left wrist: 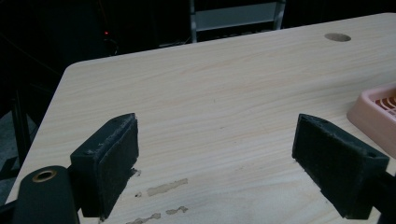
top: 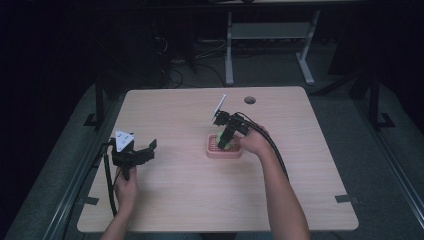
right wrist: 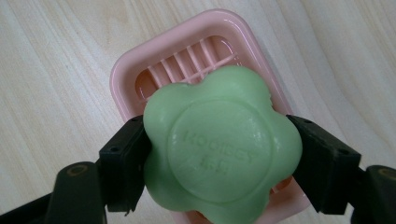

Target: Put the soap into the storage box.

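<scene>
Right hand-held gripper (right wrist: 217, 154) tilted down, pinching green soap (right wrist: 219, 147) over pink dish (right wrist: 128, 74); left hand-held gripper (left wrist: 215, 168) spread, level.

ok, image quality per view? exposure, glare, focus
High view: dim, surroundings nearly black, table lit, small things soft. Left gripper view: underexposed, grain readable, near pads slightly soft. Right gripper view: bright, soap sharp with legible embossing, mild glare on the pink dish rim.
</scene>
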The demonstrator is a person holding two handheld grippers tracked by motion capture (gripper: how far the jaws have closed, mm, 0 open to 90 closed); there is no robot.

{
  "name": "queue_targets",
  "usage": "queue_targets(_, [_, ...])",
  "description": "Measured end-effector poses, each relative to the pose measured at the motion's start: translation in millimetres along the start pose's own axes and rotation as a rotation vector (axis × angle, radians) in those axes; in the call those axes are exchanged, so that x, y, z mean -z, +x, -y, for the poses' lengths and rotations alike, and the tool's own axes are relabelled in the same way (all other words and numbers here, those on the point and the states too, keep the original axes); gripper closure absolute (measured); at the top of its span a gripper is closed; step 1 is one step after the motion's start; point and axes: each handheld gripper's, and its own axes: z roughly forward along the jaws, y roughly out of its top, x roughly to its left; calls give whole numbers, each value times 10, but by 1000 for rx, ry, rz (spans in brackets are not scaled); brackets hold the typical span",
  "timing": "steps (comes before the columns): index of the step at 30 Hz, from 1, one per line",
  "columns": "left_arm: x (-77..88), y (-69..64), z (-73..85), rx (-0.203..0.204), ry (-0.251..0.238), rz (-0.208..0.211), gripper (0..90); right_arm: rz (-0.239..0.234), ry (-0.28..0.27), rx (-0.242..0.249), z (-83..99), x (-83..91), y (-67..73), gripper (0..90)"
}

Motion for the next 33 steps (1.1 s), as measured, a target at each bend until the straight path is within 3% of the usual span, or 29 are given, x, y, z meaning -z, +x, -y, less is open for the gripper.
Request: queue_targets(33, [2,6,0,4,-1,0,143,13,19,15,-21,-46,20,257])
